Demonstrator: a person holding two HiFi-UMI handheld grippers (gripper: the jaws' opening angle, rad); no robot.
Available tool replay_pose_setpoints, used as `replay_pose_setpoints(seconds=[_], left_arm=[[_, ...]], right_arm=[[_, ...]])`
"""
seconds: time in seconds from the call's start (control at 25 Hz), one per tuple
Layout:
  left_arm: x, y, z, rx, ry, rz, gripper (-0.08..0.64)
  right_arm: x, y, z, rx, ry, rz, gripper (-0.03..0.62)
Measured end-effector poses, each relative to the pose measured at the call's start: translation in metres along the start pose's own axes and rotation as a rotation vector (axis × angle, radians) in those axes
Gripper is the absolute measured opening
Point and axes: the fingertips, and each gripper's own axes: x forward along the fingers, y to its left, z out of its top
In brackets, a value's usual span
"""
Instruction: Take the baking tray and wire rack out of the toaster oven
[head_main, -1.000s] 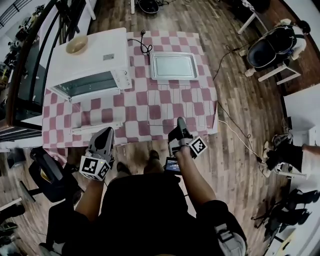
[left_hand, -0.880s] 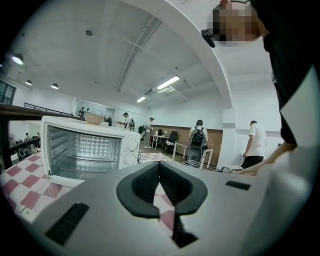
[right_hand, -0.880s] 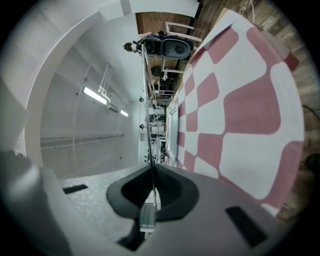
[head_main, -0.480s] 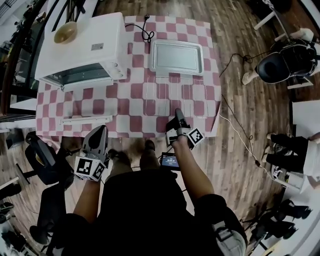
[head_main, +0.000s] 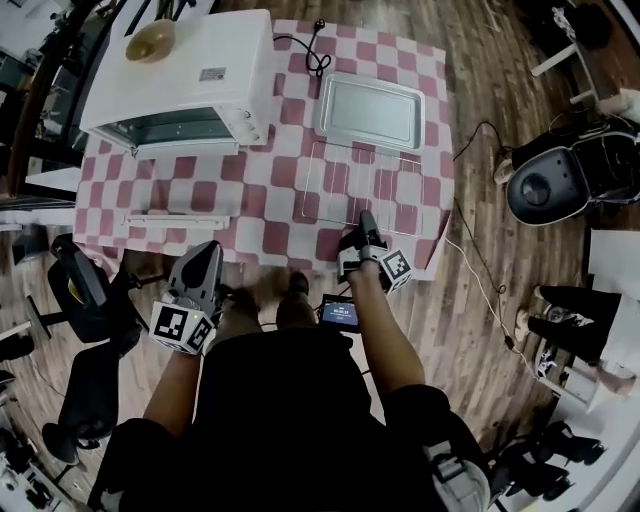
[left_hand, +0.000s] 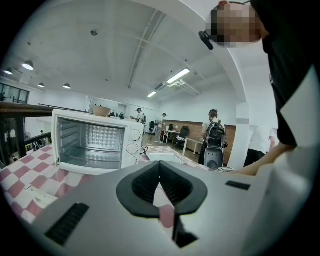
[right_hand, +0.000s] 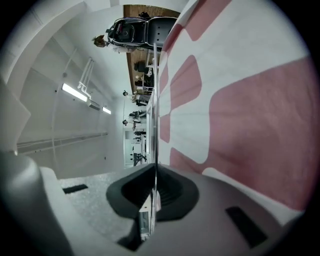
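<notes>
The wire rack (head_main: 360, 190) lies on the right half of the table (head_main: 200, 195), with its front rim near the near edge. The right gripper (head_main: 366, 218) is clamped on that rim, a thin wire pinched between its closed jaws. The baking tray (head_main: 368, 110) sits just beyond the rack, toward the far right corner. The oven (head_main: 185, 75) stands at the far left corner, its cavity empty. The left gripper (head_main: 205, 255) hangs off the near edge, jaws together and holding nothing.
</notes>
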Motion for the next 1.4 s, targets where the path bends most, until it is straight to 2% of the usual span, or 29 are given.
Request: replay_pose_setpoints(seconds=[0.16,0.4,0.56,1.04,1.4], left_arm=[[-0.002,-0.001,0.000,-0.011,-0.011,0.008,-0.006],[-0.010,-0.004,-0.002,-0.030,-0.026,0.015,-0.006],[-0.018,-0.002,-0.004,-0.046,-0.038,0.023,-0.006],[-0.034,-0.005,-0.018,-0.076,-0.055,0.016,-0.006],[-0.043,-0.017,-0.025,-0.111,-0.080,0.013,-0.006]], right_arm=[[0.002,0.000,-0.005,-0.004,0.014,-0.053,0.005],[0.003,-0.006,-0.010,-0.074,0.051,-0.138,0.010],[-0.002,-0.015,-0.008,-0.122,0.050,-0.225,0.040],[-0.038,-0.025,-0.008,-0.166,0.068,-0.330,0.096],[-0.061,-0.027,-0.011,-0.259,0.119,-0.421,0.144]])
